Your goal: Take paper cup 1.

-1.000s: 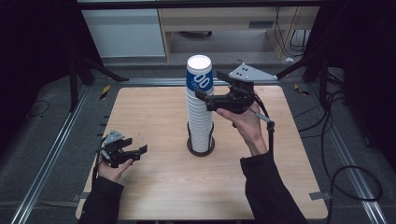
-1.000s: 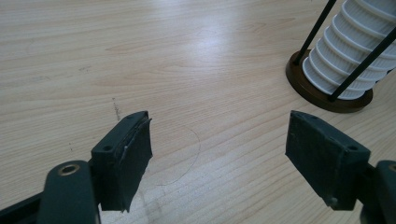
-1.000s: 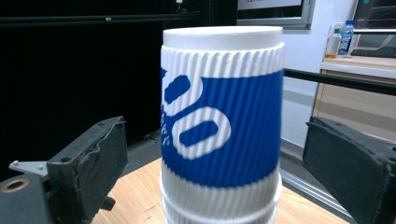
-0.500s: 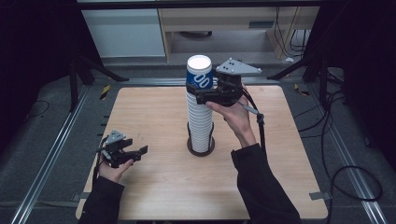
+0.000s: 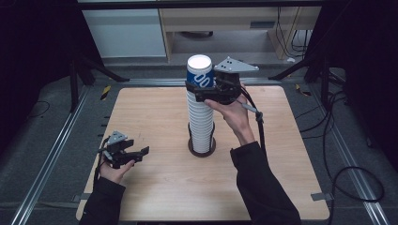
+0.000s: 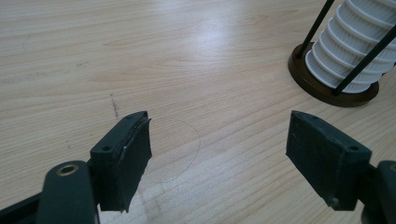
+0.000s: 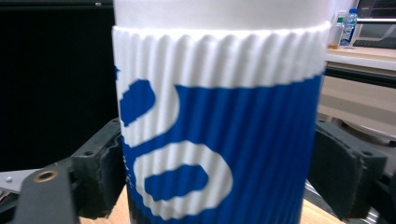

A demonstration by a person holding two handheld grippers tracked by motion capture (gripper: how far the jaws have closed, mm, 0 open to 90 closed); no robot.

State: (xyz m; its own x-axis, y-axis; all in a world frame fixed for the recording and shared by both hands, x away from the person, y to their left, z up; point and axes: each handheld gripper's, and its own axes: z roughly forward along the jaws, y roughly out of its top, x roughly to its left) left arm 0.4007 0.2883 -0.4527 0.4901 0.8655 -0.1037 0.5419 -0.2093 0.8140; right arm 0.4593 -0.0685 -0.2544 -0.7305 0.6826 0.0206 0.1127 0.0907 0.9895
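Observation:
A tall stack of white ribbed paper cups stands upside down in a wire holder with a dark round base at the table's middle. The top cup is blue and white. My right gripper reaches in from the right at the top of the stack; its jaws have just been closing. In the right gripper view both pads press the sides of the top cup. My left gripper rests low over the table at the front left, open with nothing between its jaws; the stack is off to its right.
The wooden table has metal rails along both sides. Cables lie on the floor to the right. A white cabinet and a shelf stand beyond the far edge.
My right gripper has moved left onto the top of the stack and its jaws have closed around the top cup. The left gripper has stayed where it was.

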